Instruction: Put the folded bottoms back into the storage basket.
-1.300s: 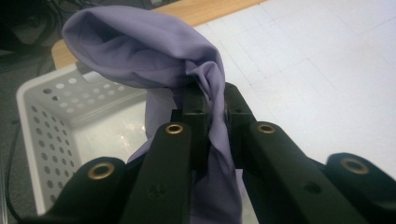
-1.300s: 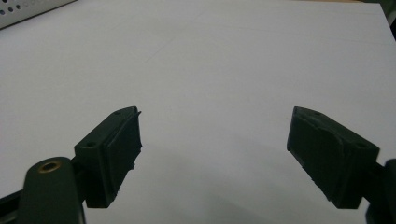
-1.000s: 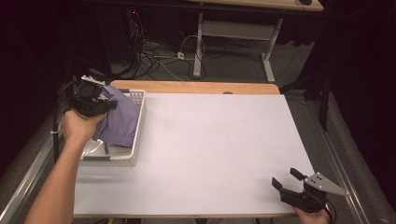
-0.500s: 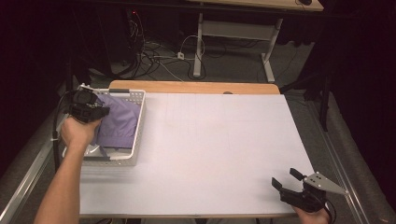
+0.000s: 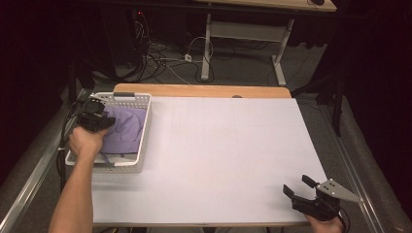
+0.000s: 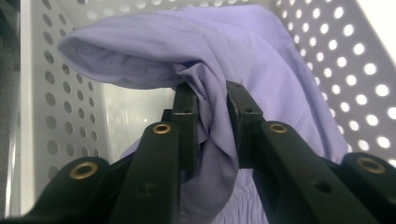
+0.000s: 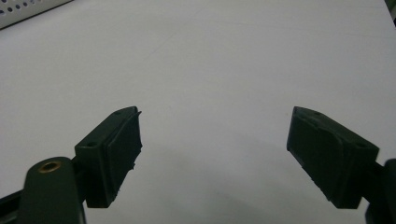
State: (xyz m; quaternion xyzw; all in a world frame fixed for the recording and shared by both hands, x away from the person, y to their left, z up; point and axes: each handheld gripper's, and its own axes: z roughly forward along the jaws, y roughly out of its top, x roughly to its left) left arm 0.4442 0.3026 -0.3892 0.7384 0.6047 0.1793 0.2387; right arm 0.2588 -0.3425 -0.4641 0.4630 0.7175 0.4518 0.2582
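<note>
White tabletop [image 5: 228,160] lies bare ahead of me, a perforated white basket [image 5: 141,138] at its left edge. My left gripper [image 6: 210,119] sits low inside the basket; its jaws have just been opening slightly, yet a fold of the lilac cloth [image 6: 261,56] remains pinched between them. My right gripper [image 7: 212,154] waits with its jaws wide apart over the near right corner. I judge the cloth deposited, release unfinished.
</note>
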